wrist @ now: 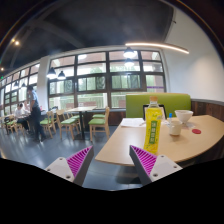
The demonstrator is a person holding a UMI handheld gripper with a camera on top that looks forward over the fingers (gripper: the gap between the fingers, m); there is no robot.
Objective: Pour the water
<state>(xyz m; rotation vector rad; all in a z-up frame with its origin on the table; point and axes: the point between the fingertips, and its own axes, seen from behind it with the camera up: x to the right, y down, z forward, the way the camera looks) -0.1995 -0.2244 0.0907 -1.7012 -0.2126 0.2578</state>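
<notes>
A yellow-green bottle (pixel 153 127) with a green cap stands upright on a light wooden table (pixel 125 146), beyond my fingers and a little right of them. Just right of the bottle sit a white cup (pixel 174 128) and a white bowl (pixel 183 116). My gripper (pixel 111 162) is open, its two magenta pads (pixel 80 160) spread wide, and only floor and the table's near end show between them. It hangs short of the table, apart from the bottle.
A green bench seat (pixel 160 102) stands behind the table, and papers (pixel 132 122) lie on the tabletop's far side. To the left are green chairs and tables (pixel 70 120) by large windows (pixel 95 82), with a person (pixel 36 108) standing there. Grey floor (pixel 40 148) lies ahead on the left.
</notes>
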